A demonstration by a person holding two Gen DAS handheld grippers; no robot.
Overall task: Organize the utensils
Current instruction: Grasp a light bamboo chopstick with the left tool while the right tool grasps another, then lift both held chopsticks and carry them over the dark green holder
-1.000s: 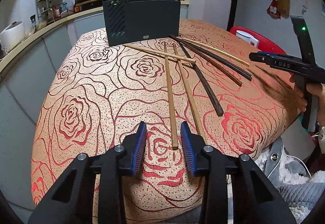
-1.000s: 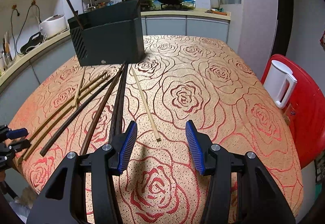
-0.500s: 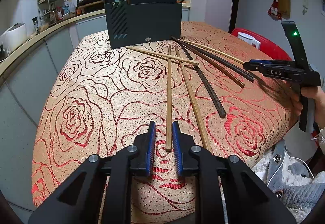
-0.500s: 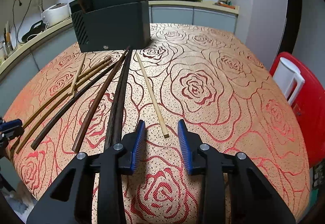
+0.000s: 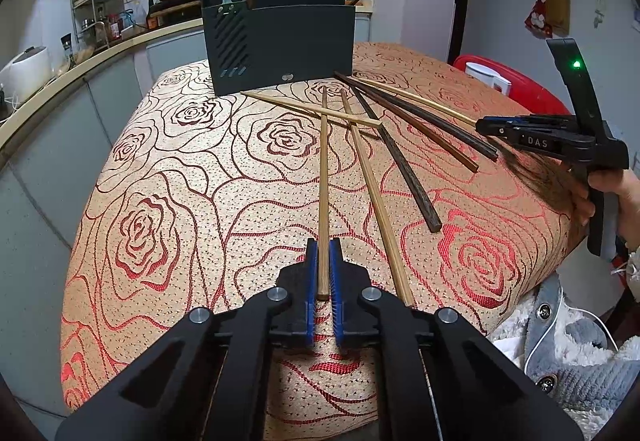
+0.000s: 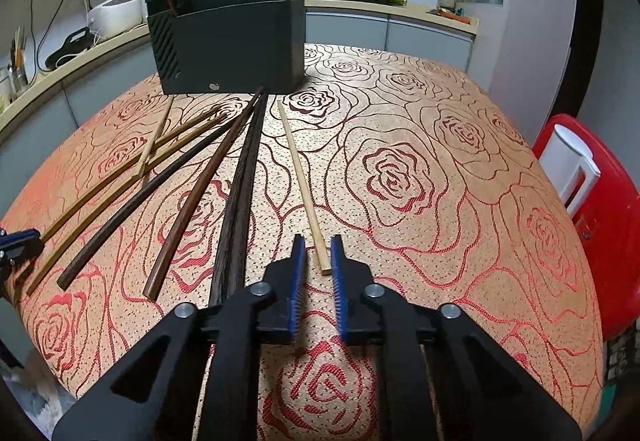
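My left gripper point(image 5: 323, 241) is shut on the near end of a light brown chopstick point(image 5: 324, 169) that lies on the rose-patterned tablecloth point(image 5: 160, 181) and points at the dark utensil holder point(image 5: 288, 45). My right gripper point(image 6: 316, 239) has drawn in around the near end of a pale chopstick point(image 6: 298, 169). The stick rests against the right pad, and only a sliver of cloth shows on its other side. In the left wrist view the right gripper point(image 5: 482, 124) sits at the table's right edge, held by a hand point(image 5: 616, 185). Several more chopsticks point(image 6: 240, 193) fan out between the two grippers.
Two chopsticks stand in the holder point(image 6: 236, 45) at the far end of the table. A red stool point(image 6: 600, 221) with a white kettle point(image 6: 568, 161) is beside the table on the right. A kitchen counter point(image 5: 80, 57) with appliances curves behind on the left.
Both grippers went from wide open to drawn in, each around the near end of a chopstick. The left moved slightly forward over its stick; the right edged toward the pale one.
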